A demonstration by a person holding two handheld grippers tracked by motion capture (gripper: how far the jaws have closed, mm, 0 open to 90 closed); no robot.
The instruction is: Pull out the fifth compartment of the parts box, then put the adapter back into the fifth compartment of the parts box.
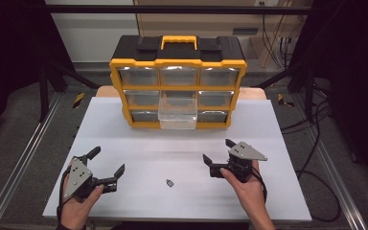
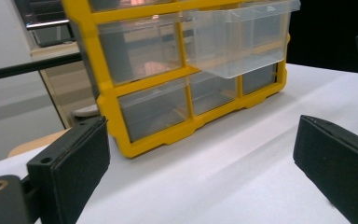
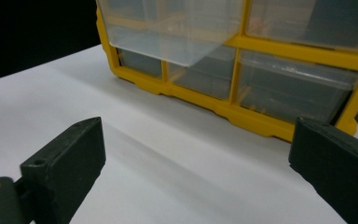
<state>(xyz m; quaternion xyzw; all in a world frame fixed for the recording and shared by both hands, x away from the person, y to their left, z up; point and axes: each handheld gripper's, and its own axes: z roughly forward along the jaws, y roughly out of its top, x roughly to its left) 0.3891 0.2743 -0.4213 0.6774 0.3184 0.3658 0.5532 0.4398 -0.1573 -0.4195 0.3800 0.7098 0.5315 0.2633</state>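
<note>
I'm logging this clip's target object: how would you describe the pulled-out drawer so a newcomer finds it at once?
Start at the yellow and black organizer standing at the far edge of the white table. Its front holds three rows of three clear drawers. The open drawer is the middle one of the middle row, and unlike its neighbours, which sit flush in the frame, it juts forward toward the person.

The left claw [image 1: 107,161] is held low at the near left, jaws spread wide and empty; the right claw [image 1: 218,151] sits opposite, jaws likewise apart, gripped from behind by a hand [image 1: 244,181].
</note>
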